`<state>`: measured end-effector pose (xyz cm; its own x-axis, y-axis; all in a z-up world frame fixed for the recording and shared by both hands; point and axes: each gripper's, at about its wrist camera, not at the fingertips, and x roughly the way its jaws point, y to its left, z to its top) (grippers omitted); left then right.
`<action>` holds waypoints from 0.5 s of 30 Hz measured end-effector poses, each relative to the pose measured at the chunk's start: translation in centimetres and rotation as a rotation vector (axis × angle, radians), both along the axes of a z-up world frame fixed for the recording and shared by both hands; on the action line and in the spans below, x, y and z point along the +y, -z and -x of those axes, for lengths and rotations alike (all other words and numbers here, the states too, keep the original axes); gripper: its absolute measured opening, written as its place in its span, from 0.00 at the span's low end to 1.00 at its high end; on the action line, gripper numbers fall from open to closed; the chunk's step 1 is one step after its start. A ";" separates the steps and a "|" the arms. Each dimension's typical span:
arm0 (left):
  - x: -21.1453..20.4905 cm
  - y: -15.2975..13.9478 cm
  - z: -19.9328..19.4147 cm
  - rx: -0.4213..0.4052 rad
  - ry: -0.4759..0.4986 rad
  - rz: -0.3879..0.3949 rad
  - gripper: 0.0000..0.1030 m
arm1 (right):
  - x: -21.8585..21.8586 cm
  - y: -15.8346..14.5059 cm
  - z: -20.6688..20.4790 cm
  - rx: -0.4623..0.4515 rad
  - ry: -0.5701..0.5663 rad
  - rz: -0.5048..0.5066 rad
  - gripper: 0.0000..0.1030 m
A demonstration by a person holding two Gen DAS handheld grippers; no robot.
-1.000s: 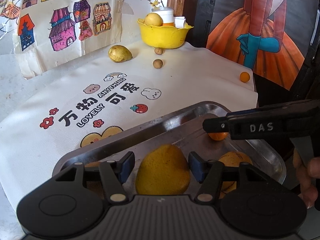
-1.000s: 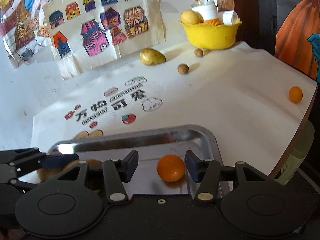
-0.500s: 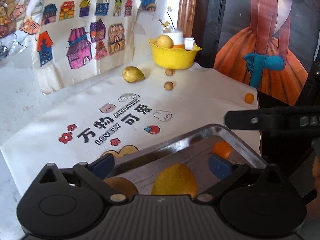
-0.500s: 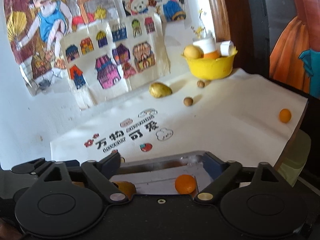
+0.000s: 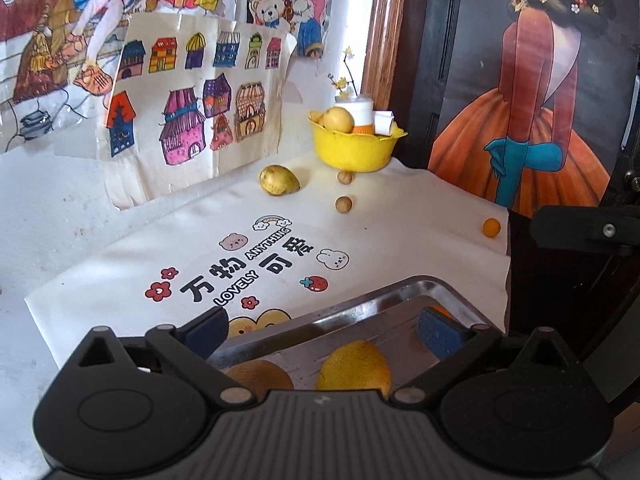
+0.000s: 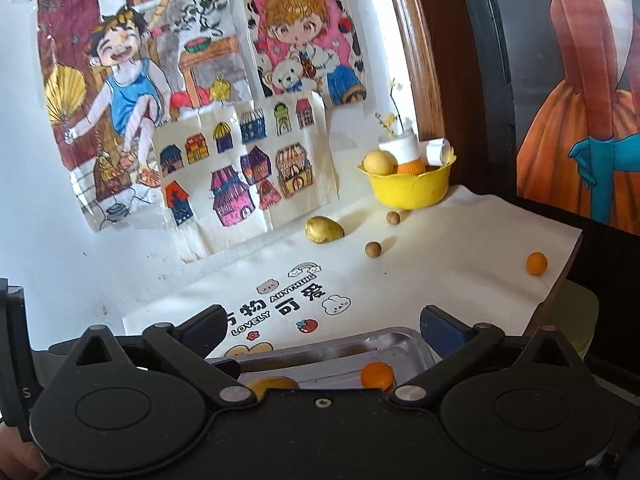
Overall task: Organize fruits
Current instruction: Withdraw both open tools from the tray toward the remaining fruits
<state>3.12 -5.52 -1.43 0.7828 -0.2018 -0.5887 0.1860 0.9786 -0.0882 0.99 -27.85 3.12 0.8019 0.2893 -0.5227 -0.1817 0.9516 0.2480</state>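
A metal tray (image 5: 360, 300) lies at the near edge of the printed cloth. In it rest a large yellow fruit (image 5: 354, 366), a brownish fruit (image 5: 260, 376) and a small orange (image 6: 377, 374). My left gripper (image 5: 320, 322) hovers open above the tray, clear of the yellow fruit. My right gripper (image 6: 322, 320) is above the tray's right end; its jaws are opening wide and the small orange lies free below them. Farther off on the cloth sit a yellow-green fruit (image 5: 278, 180), two small brown round fruits (image 5: 344, 204) (image 5: 345, 177) and another small orange (image 5: 491, 227).
A yellow bowl (image 5: 352, 152) with a yellow fruit and white containers stands at the back by the wall. Drawings hang on the wall (image 6: 240, 176) behind the cloth. The table's right edge (image 6: 560, 280) drops off just past the lone small orange.
Both grippers opened, letting go of the yellow fruit and the small orange, which stay in the tray. Both then rose and drew back, so more of the wall shows.
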 end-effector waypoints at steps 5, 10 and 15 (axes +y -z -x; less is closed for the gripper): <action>-0.1 -0.9 1.5 -0.023 0.015 -0.002 0.99 | 0.2 -1.0 2.6 -0.029 0.020 -0.001 0.99; -0.6 -1.7 3.2 -0.047 0.041 -0.005 0.99 | 0.2 -1.8 5.5 -0.050 0.044 -0.004 0.99; -1.4 -2.3 4.7 -0.066 0.071 -0.003 0.99 | -0.2 -2.3 8.2 -0.070 0.077 -0.005 0.99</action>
<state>-1.55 -6.90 0.87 0.8037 -0.2565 -0.5370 0.2602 0.9630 -0.0707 -7.17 -28.04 5.41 0.8566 0.2281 -0.4629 -0.1253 0.9621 0.2421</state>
